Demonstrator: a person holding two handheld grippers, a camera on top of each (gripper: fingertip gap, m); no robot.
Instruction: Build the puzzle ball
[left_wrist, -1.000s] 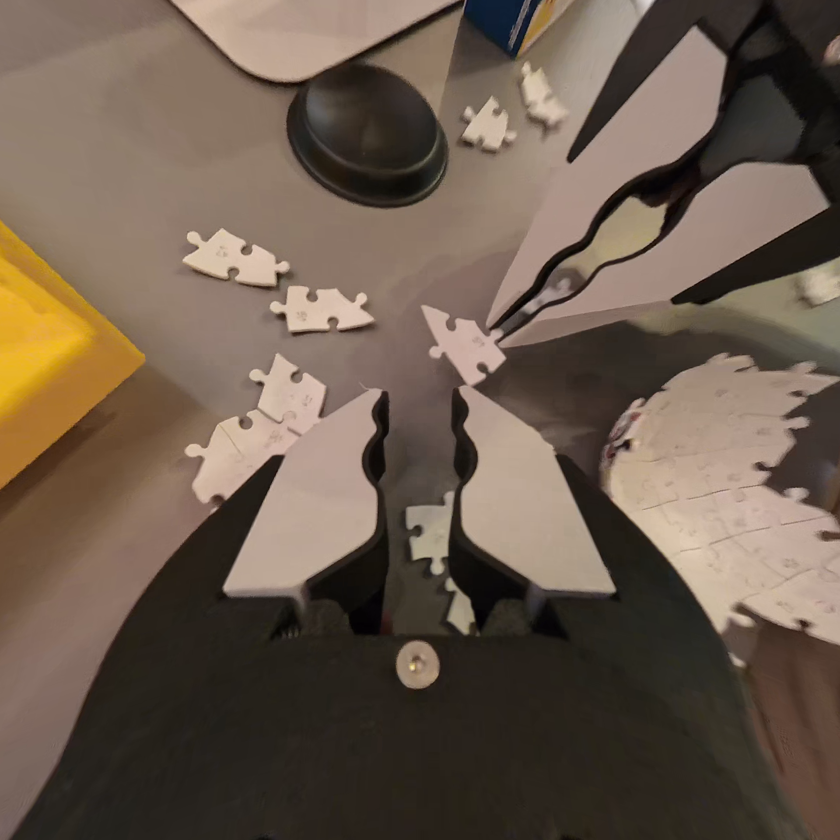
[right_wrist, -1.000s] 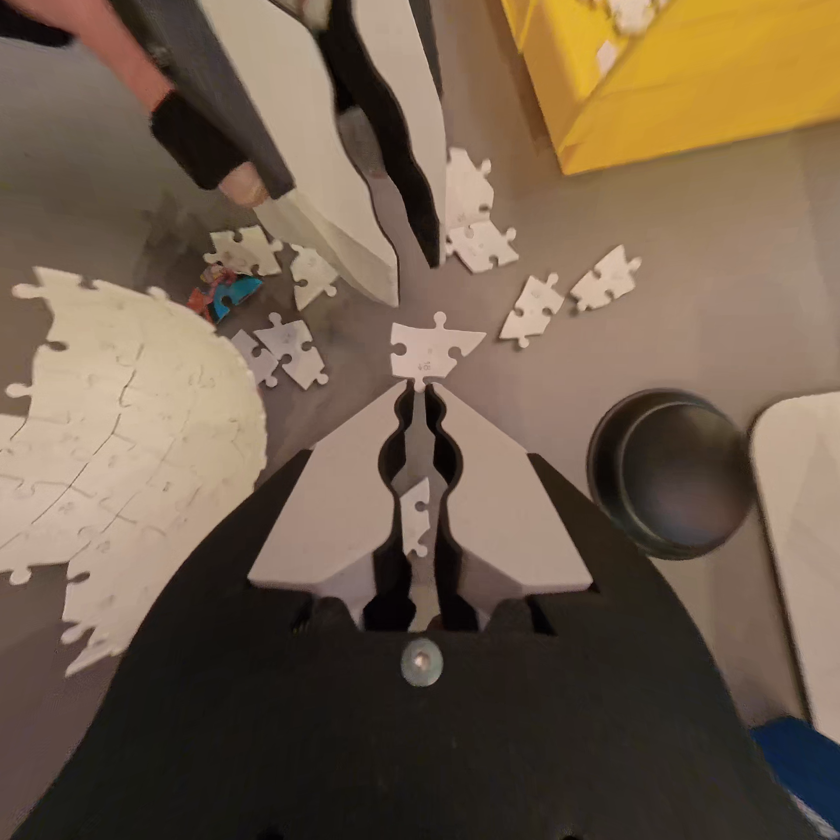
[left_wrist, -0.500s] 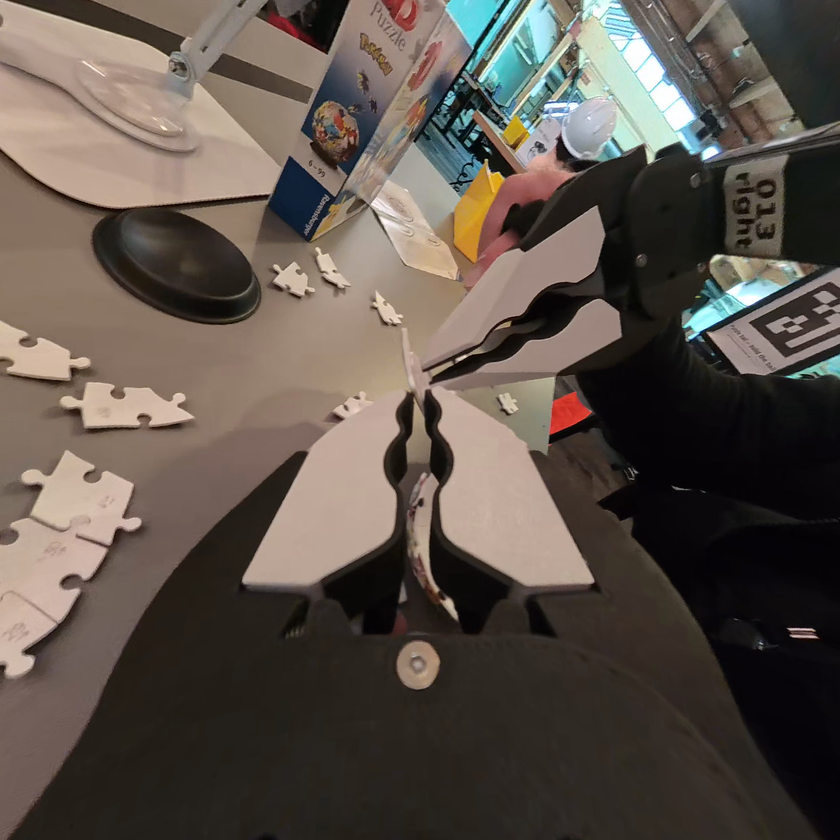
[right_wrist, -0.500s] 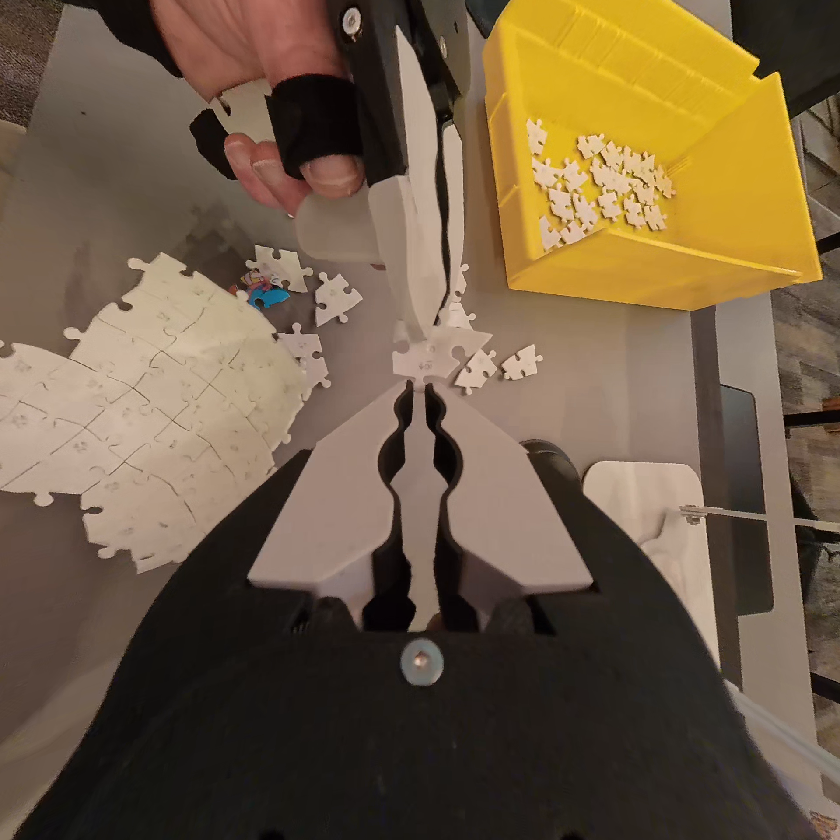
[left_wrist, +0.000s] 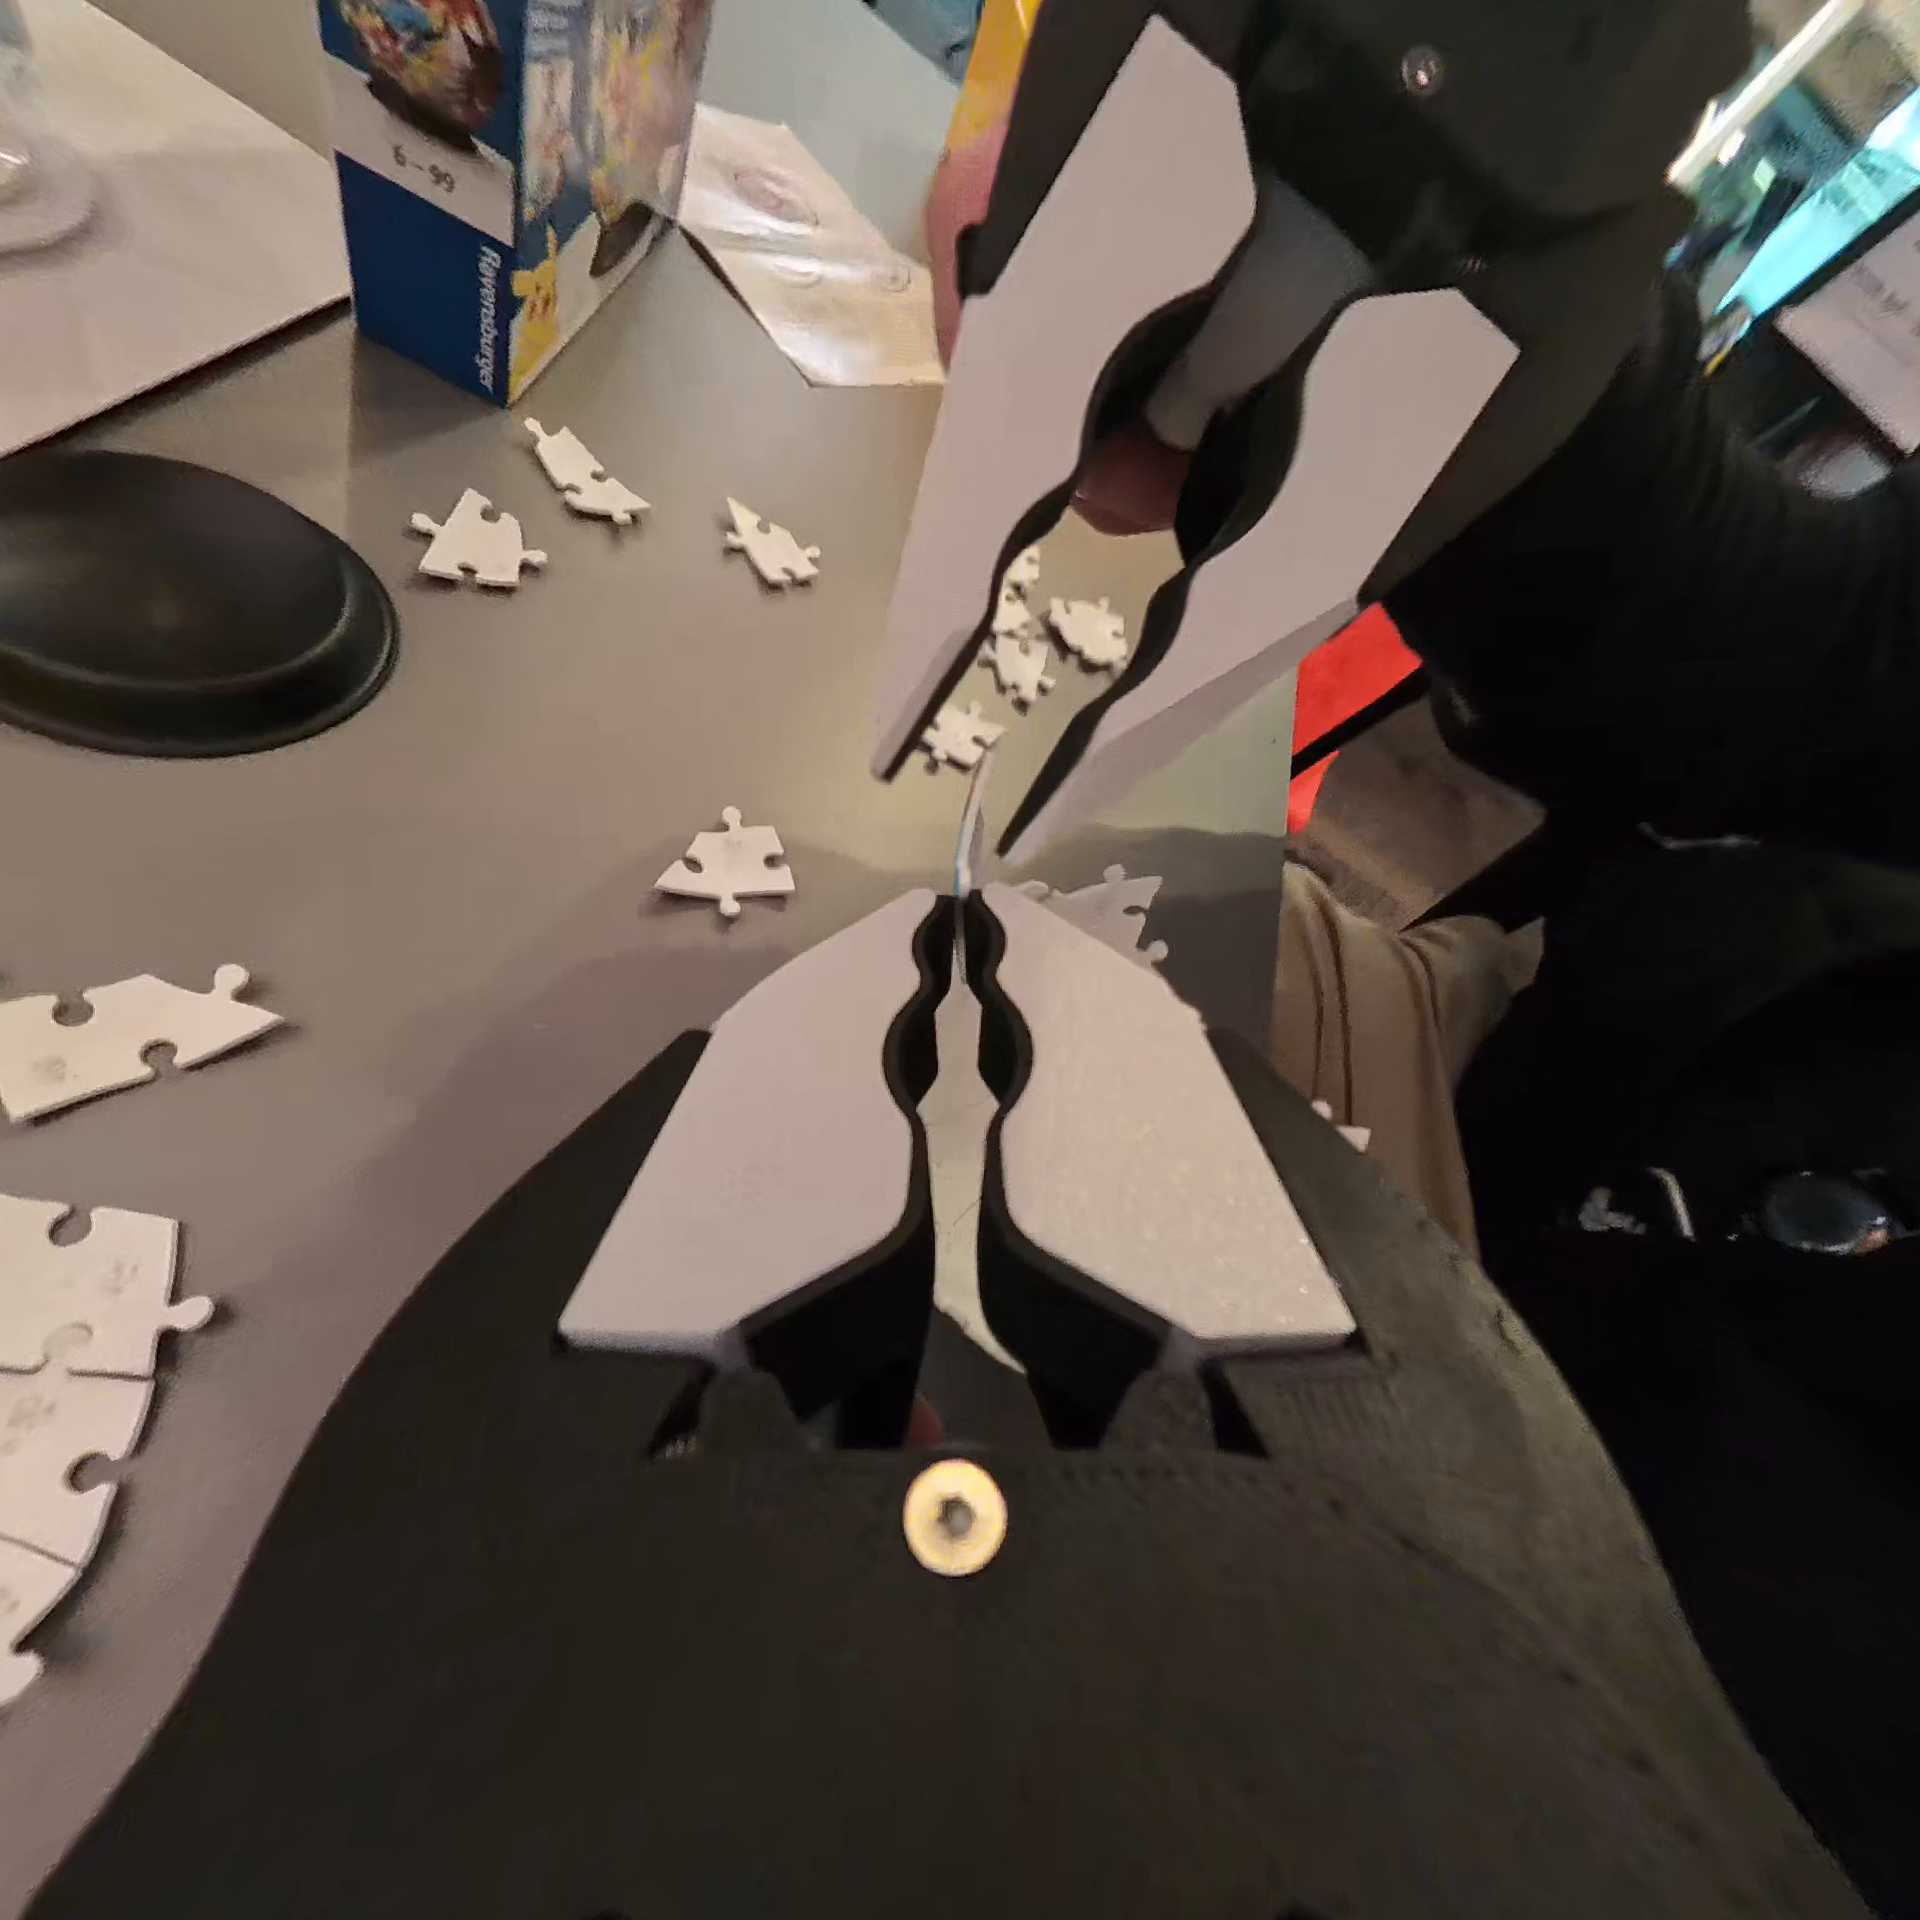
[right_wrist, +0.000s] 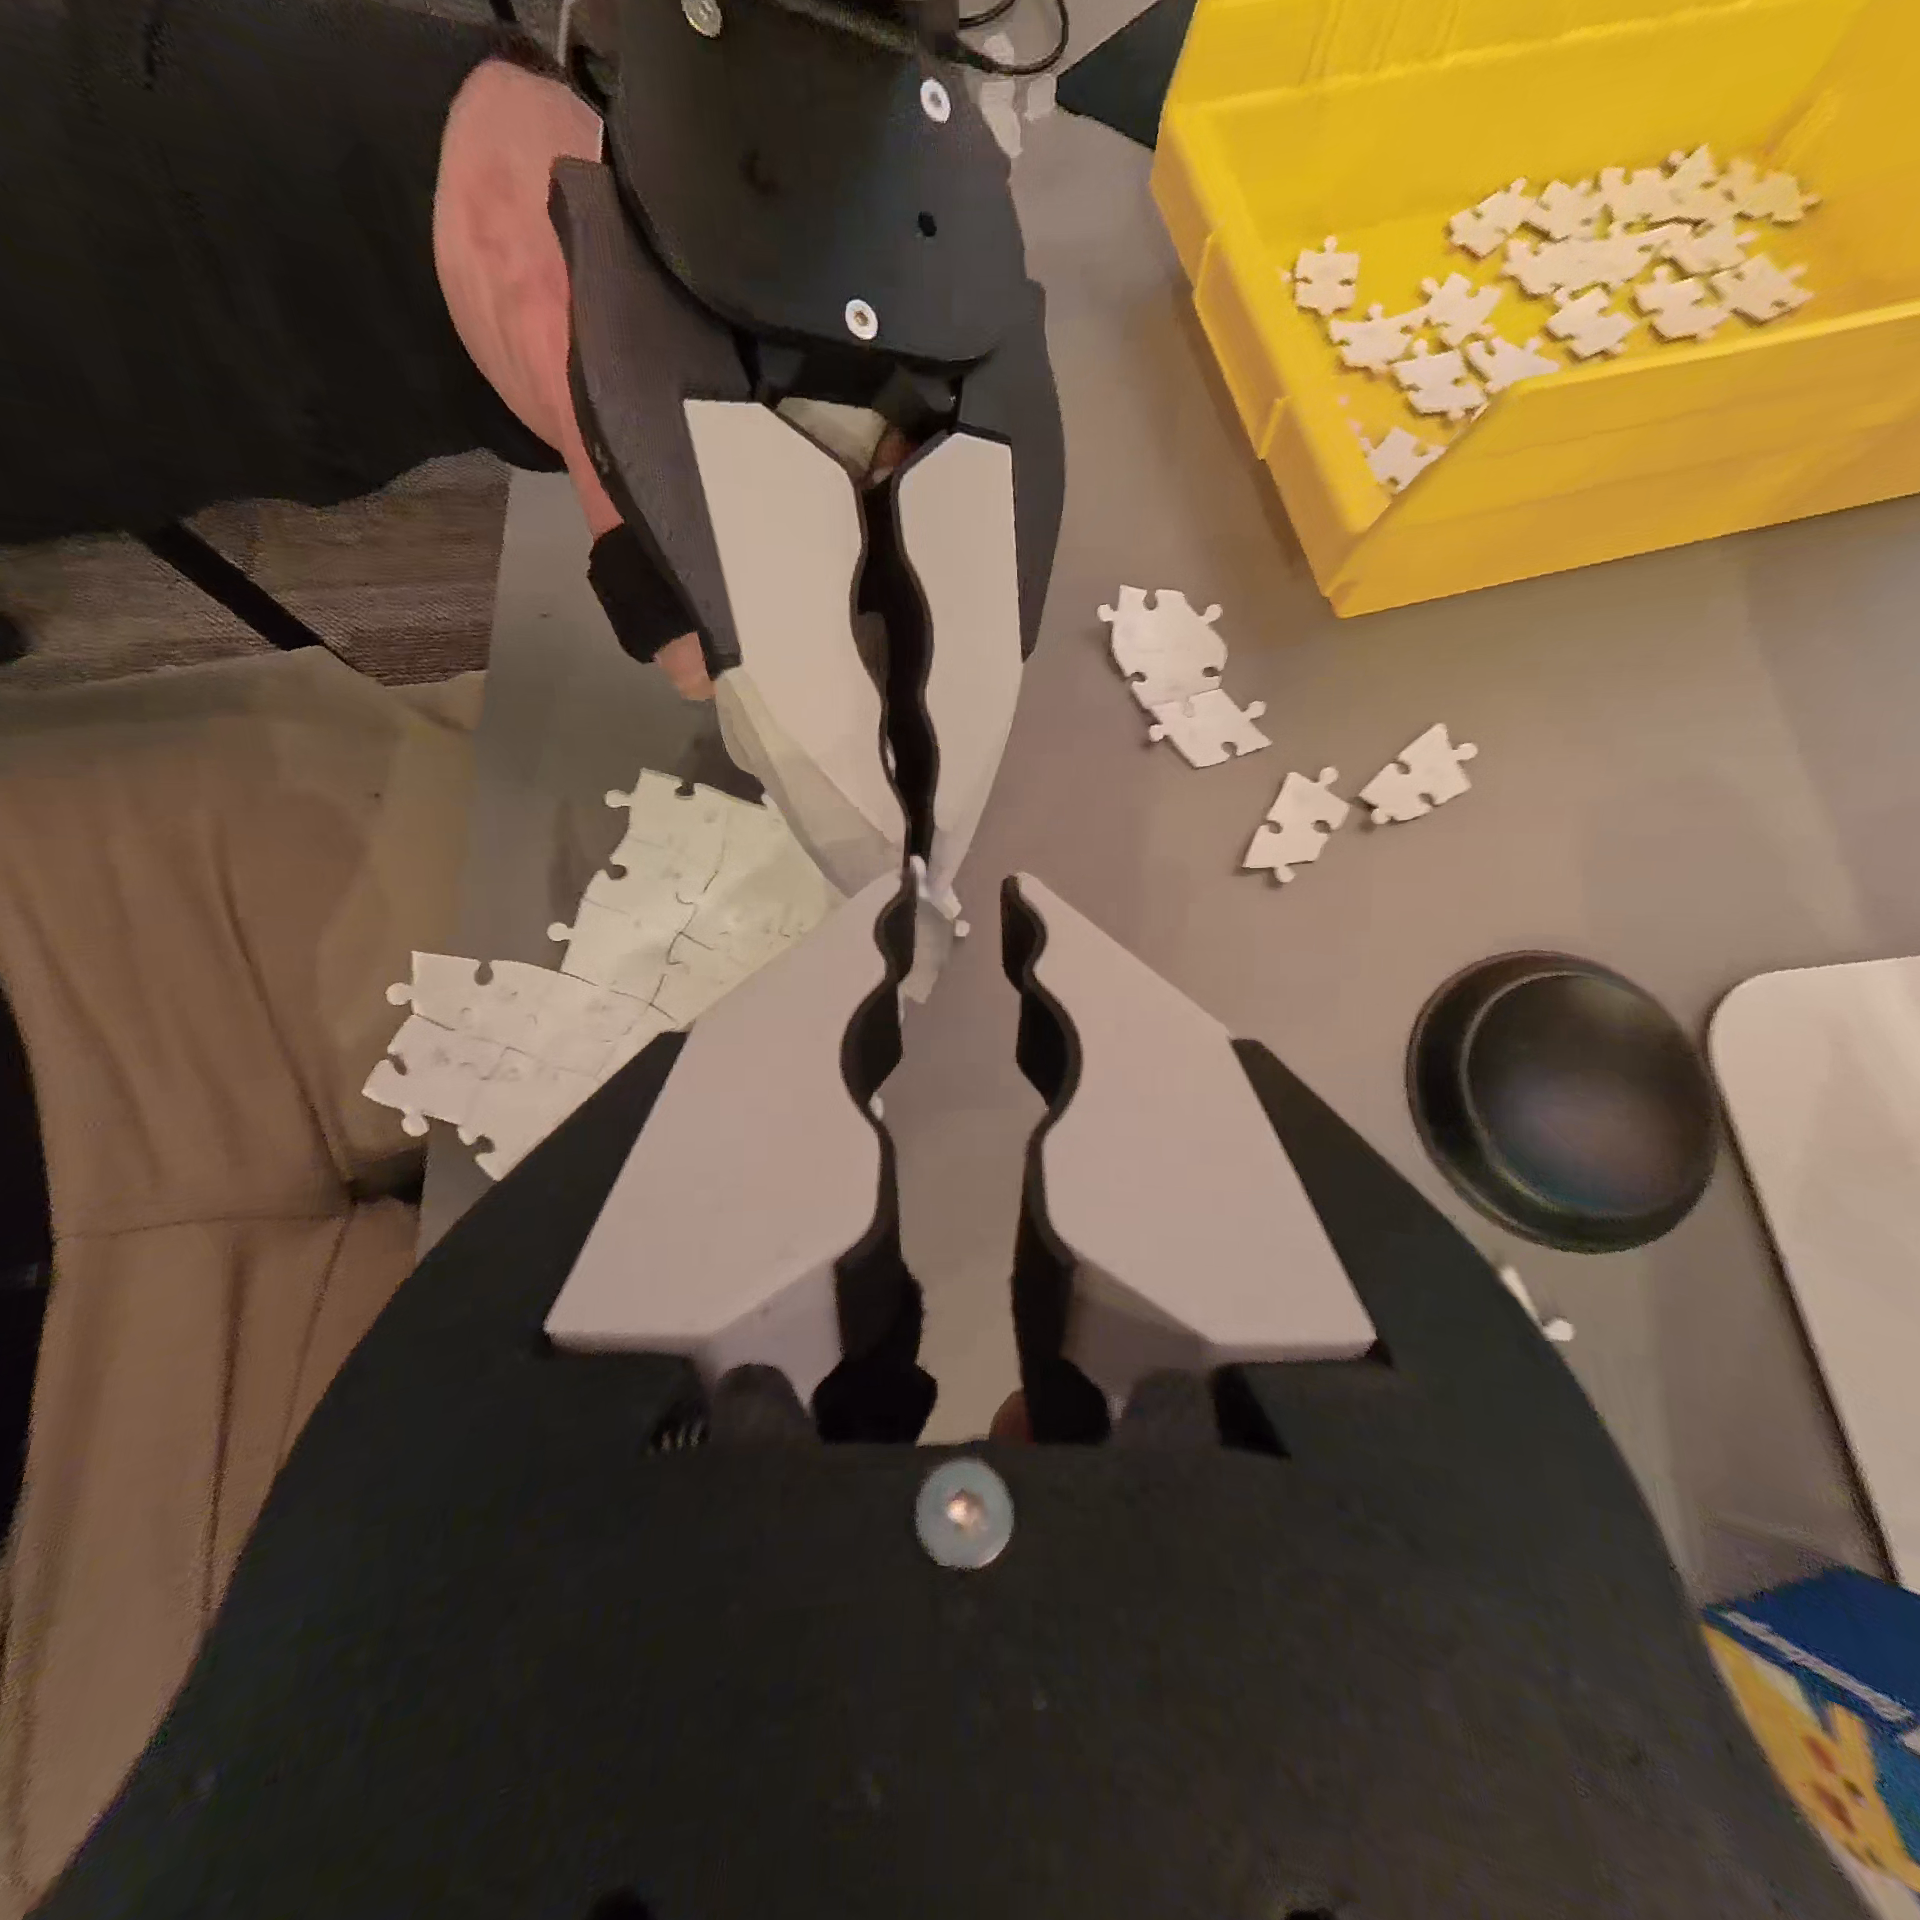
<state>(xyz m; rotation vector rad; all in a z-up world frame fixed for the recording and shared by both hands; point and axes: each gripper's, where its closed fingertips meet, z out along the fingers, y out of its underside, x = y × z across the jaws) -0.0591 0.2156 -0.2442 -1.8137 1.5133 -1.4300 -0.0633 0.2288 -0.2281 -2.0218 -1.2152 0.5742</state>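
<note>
Grey tabletop, loose white pieces scattered; yellow bin (right_wrist: 1558, 499) upper right, assembled shell section (right_wrist: 623, 935) left of centre. Since a second ago the puzzle piece (left_wrist: 968, 831) has left the table. Left gripper (left_wrist: 961, 914) now pinches it edge-on; right gripper (right_wrist: 951, 894) has spread its jaws, empty. Handover done; fitting comes next.

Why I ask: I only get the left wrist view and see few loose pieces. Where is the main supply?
Observer: In a yellow bin on the table, with a heap inside.
Operator: And the built part?
Observer: The built section lies flat, reaching the table's edge nearest the person.
Operator: Can you see the held piece's face?
Observer: Yes, the puzzle piece shows its pale back, hanging from the shut left tongs between the open right tongs.
</note>
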